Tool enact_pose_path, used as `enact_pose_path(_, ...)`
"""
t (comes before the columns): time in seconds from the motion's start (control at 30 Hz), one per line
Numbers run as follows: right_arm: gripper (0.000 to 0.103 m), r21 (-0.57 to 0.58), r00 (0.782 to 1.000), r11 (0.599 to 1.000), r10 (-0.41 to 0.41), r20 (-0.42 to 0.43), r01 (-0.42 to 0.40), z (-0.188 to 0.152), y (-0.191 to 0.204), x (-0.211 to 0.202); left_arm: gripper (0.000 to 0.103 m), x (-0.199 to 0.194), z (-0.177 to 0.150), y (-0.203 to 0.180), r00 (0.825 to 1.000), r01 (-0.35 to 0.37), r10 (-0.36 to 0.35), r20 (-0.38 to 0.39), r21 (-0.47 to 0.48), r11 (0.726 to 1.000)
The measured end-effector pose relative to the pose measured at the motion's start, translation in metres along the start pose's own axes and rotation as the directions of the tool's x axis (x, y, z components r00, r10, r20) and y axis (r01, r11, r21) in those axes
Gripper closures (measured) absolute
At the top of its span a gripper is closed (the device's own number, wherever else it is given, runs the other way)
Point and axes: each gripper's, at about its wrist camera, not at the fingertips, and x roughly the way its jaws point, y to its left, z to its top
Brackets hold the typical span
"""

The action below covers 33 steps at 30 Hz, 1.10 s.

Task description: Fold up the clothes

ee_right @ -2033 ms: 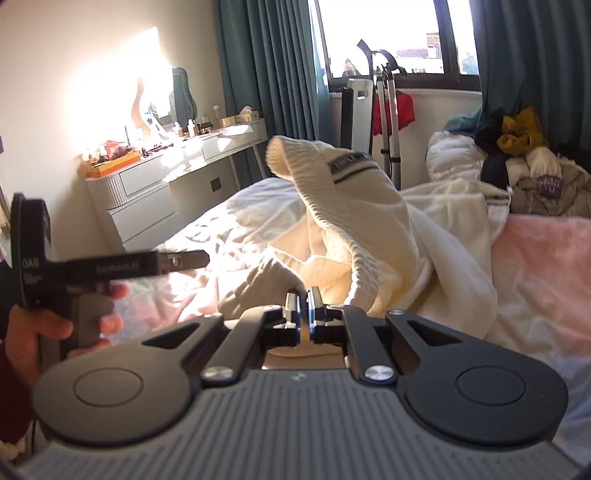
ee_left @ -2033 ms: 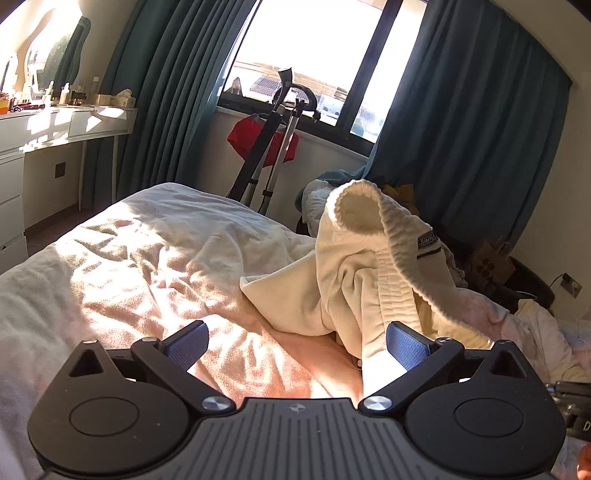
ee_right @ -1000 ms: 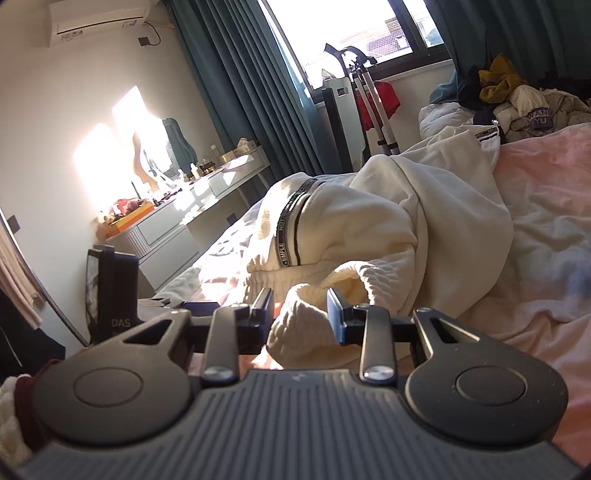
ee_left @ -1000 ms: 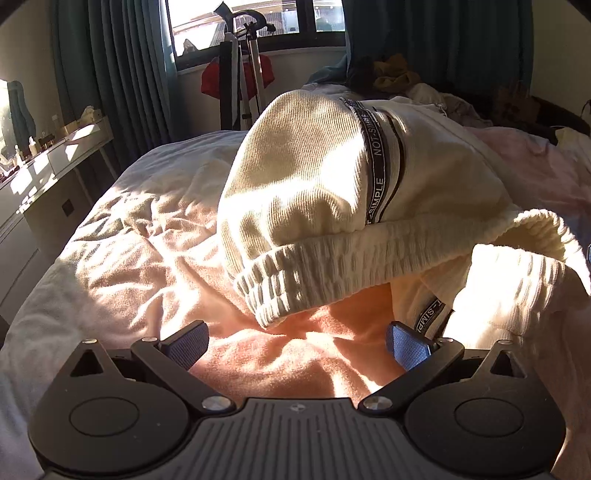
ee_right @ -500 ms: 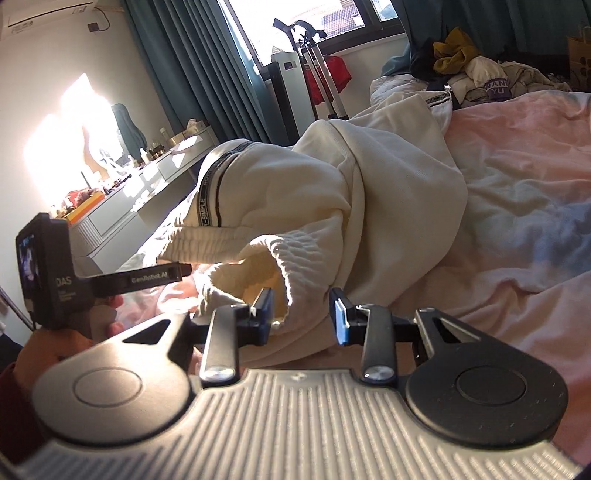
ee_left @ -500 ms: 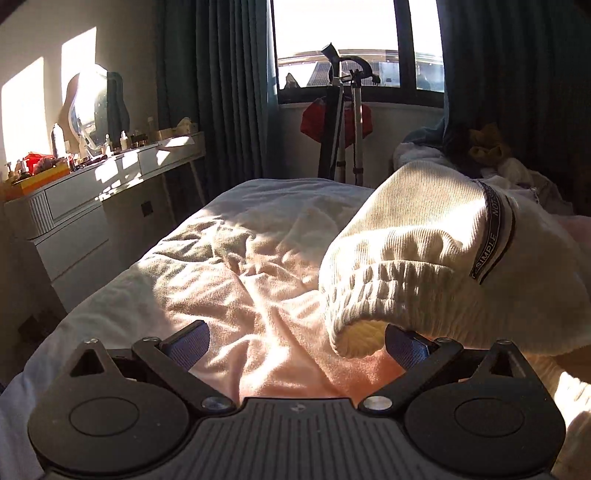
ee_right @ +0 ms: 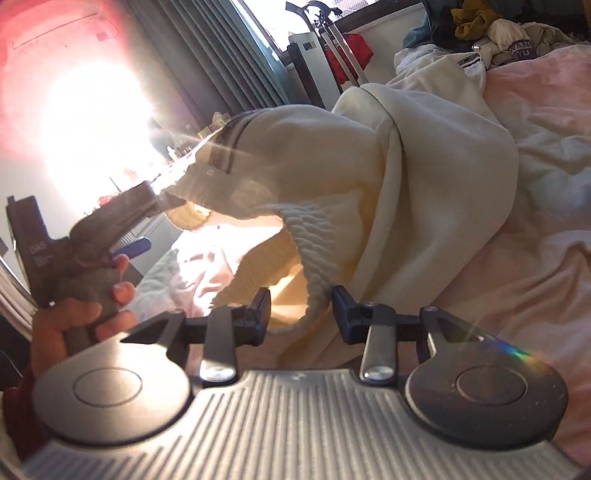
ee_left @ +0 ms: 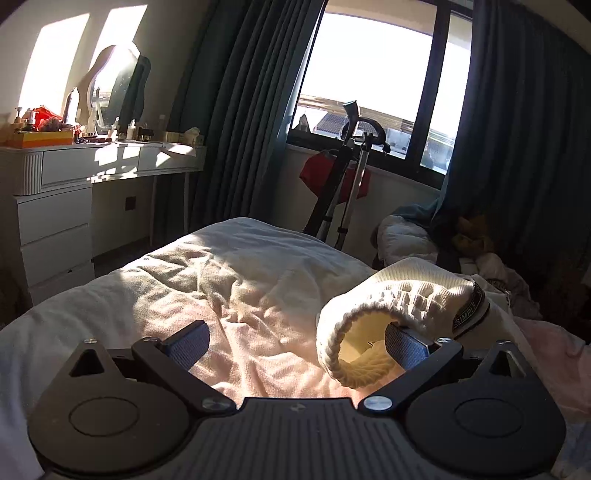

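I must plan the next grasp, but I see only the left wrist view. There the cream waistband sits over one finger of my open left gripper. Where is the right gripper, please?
Observer: The right gripper is open. The ribbed waistband hangs between its fingers, not pinched.
Operator: And the rest of the garment?
Observer: The cream trousers lie bunched across the pink bedding and reach toward a clothes pile near the window.
Operator: Does the left gripper show in that view?
Observer: Yes, at the left edge, held in a hand. Sun glare partly washes it out.
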Motion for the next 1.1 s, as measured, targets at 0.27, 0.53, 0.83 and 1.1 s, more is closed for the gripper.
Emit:
enact_pose_path(0.27,0.091,-0.021,0.994,1.0,-0.021,0.104,0.024,0.011,0.003,-0.03,0.001,0.004,0.002,0.006,1.0,-0.003,0.003,-0.011,-0.004,1.0)
enact_pose_path(0.53,0.092,-0.274,0.906,0.929,-0.123,0.405,0.248,0.025,0.038,-0.09,0.003,0.007,-0.011,-0.014,0.998,0.019,-0.011,-0.057,0.128,0.992)
enact_pose_path(0.83,0.091,-0.209,0.948,0.939,-0.227,0.221,0.274,0.017,0.019,-0.056,0.028,-0.001,-0.03,-0.05,1.0,-0.023,0.019,0.016,0.328,0.944)
enact_pose_path(1.1,0.081,-0.207,0.943,0.928,-0.272,0.19,0.309,-0.003,0.027,-0.063,0.042,-0.005,-0.031,-0.057,1.0,0.012,-0.018,0.016,0.322,0.947)
